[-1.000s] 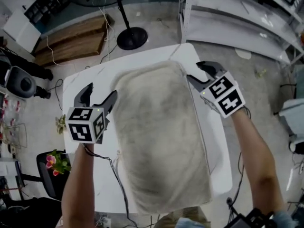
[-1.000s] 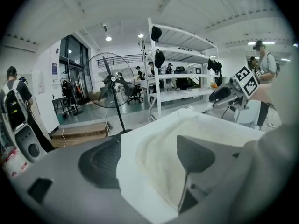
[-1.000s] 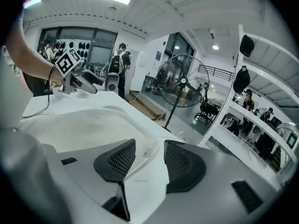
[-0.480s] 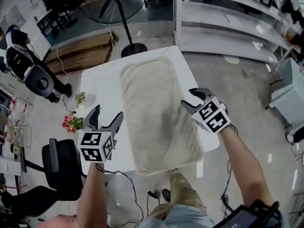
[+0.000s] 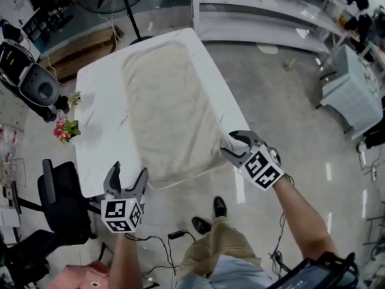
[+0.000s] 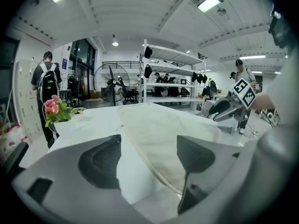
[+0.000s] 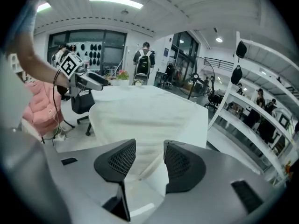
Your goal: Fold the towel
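A beige towel point(image 5: 168, 107) lies spread flat along the white table point(image 5: 99, 131), and its near hem hangs a little over the near edge. My left gripper point(image 5: 128, 176) hovers open just off the table's near left corner. In the left gripper view the towel point(image 6: 159, 134) and its left edge show beyond the open left gripper point(image 6: 148, 146), untouched. My right gripper point(image 5: 230, 144) stands open at the towel's near right corner. In the right gripper view the right gripper point(image 7: 149, 148) has its jaws apart, with the towel point(image 7: 140, 120) ahead of them and not pinched.
Pink flowers point(image 5: 66, 128) stand beside the table's left side, with a black office chair point(image 5: 60, 191) nearer me. White shelving point(image 5: 264, 11) runs along the far right and a floor fan's pole point(image 5: 120, 5) stands behind the table. Cables lie by the person's shoes point(image 5: 219, 206). A bystander with a backpack point(image 6: 44, 87) stands at left.
Both grippers have drawn back along the table's sides from its far half to its near edge, jaws still apart. The towel has not moved on the table.
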A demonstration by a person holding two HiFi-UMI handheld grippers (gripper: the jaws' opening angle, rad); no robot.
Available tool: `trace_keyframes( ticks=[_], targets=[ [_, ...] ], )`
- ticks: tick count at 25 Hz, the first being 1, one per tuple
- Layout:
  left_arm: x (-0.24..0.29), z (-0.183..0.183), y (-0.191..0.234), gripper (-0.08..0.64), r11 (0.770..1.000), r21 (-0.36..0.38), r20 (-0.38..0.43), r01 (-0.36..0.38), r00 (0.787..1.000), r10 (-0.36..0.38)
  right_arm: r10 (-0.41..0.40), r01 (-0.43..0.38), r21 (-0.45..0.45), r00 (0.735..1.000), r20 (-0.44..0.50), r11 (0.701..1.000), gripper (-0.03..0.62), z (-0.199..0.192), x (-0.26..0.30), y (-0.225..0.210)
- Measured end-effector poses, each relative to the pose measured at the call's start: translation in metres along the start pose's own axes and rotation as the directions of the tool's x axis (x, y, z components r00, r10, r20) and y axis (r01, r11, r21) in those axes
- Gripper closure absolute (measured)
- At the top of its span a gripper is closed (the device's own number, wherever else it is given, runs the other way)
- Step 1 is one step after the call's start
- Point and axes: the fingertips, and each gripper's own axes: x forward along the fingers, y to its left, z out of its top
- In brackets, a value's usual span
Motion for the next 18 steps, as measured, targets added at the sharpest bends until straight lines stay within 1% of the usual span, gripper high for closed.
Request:
trace_keyframes(
  ticks=[3, 5, 6, 7, 8, 9, 11, 12, 13, 14, 15, 17, 18],
  targets=[
    [-0.008, -0.020, -0.014, 0.186, 0.999, 0.029, 0.011, -0.015, 1.000, 0.015, 0.015, -0.012, -0.147, 1.000, 0.015, 0.989, 0.390, -0.023, -0.011, 0.020],
    [-0.009, -0.027, -0.017, 0.186, 0.999, 0.036, 0.021, -0.029, 0.999, 0.028, 0.015, -0.009, -0.255, 1.000, 0.019, 0.967, 0.390, -0.038, -0.011, 0.031],
    [-0.010, -0.030, -0.018, 0.186, 0.999, 0.034, 0.024, -0.036, 0.999, 0.035, 0.015, -0.009, -0.319, 1.000, 0.014, 0.948, 0.388, -0.046, -0.009, 0.036],
    [-0.012, -0.033, -0.019, 0.186, 0.999, 0.030, 0.027, -0.044, 0.999, 0.043, 0.012, -0.008, -0.393, 1.000, 0.008, 0.919, 0.386, -0.053, -0.007, 0.042],
    [-0.015, -0.036, -0.021, 0.186, 0.998, 0.028, 0.031, -0.051, 0.998, 0.050, 0.007, -0.005, -0.474, 1.000, 0.002, 0.881, 0.380, -0.059, -0.004, 0.046],
    [-0.016, -0.037, -0.024, 0.186, 0.998, 0.027, 0.036, -0.057, 0.998, 0.056, -0.004, 0.004, -0.555, 1.000, 0.000, 0.832, 0.374, -0.064, -0.001, 0.048],
    [-0.019, -0.040, -0.032, 0.186, 0.998, 0.033, 0.043, -0.061, 0.997, 0.059, -0.045, 0.038, -0.696, 0.999, 0.008, 0.717, 0.357, -0.073, 0.004, 0.045],
    [-0.020, -0.043, -0.036, 0.186, 0.997, 0.039, 0.045, -0.059, 0.997, 0.058, -0.069, 0.062, -0.750, 0.997, 0.022, 0.659, 0.350, -0.076, 0.006, 0.042],
    [-0.020, -0.047, -0.040, 0.186, 0.997, 0.046, 0.045, -0.059, 0.997, 0.057, -0.086, 0.088, -0.789, 0.995, 0.044, 0.608, 0.348, -0.076, 0.007, 0.039],
    [-0.020, -0.049, -0.043, 0.186, 0.997, 0.053, 0.040, -0.059, 0.998, 0.057, -0.094, 0.115, -0.813, 0.993, 0.075, 0.570, 0.350, -0.074, 0.007, 0.038],
    [-0.019, -0.052, -0.046, 0.186, 0.997, 0.059, 0.033, -0.058, 0.998, 0.056, -0.089, 0.142, -0.826, 0.990, 0.111, 0.546, 0.360, -0.070, 0.006, 0.038],
    [-0.016, -0.058, -0.053, 0.186, 0.996, 0.071, 0.026, -0.046, 0.999, 0.044, -0.056, 0.173, -0.838, 0.984, 0.168, 0.517, 0.399, -0.061, 0.002, 0.045],
    [-0.015, -0.061, -0.058, 0.186, 0.997, 0.076, 0.028, -0.031, 0.999, 0.029, -0.034, 0.176, -0.845, 0.982, 0.184, 0.506, 0.439, -0.058, 0.001, 0.050]
  ],
)
